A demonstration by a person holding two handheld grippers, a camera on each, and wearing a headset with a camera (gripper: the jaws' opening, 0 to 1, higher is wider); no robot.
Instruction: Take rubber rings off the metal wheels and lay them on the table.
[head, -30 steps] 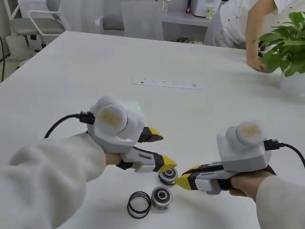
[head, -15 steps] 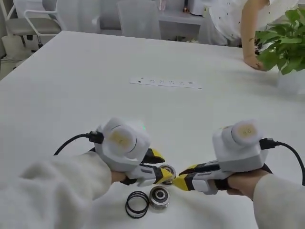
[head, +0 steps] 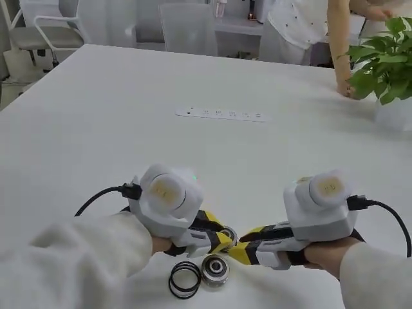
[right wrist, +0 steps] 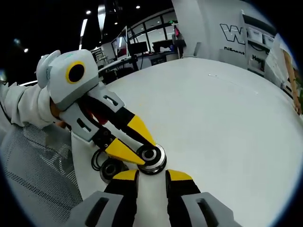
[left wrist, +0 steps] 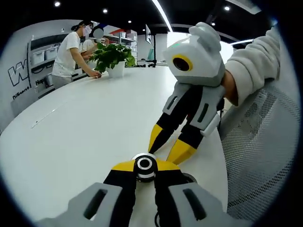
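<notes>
My left gripper (head: 223, 237) is shut on a small metal wheel (head: 230, 233) near the table's front edge; its yellow tips clamp the wheel (left wrist: 144, 165) from both sides. My right gripper (head: 237, 250) faces it from the right, tips almost touching the wheel, jaws slightly apart with nothing between them. From the right gripper (right wrist: 152, 176), the held wheel (right wrist: 151, 156) sits just ahead of its tips, with the left gripper (right wrist: 139, 147) closed over it. A second wheel (head: 214, 269) lies in front, with loose black rubber rings (head: 185, 278) beside it on the left.
A white power strip (head: 222, 114) lies mid-table. A potted plant (head: 383, 64) stands at the far right corner, where a person leans a hand on the table. A cable trails from each gripper. A mesh chair (left wrist: 258, 156) is close behind me.
The left gripper's jaws, open a second ago, have come down around the wheel and shut on it. The right gripper has moved in to the left, up to the wheel.
</notes>
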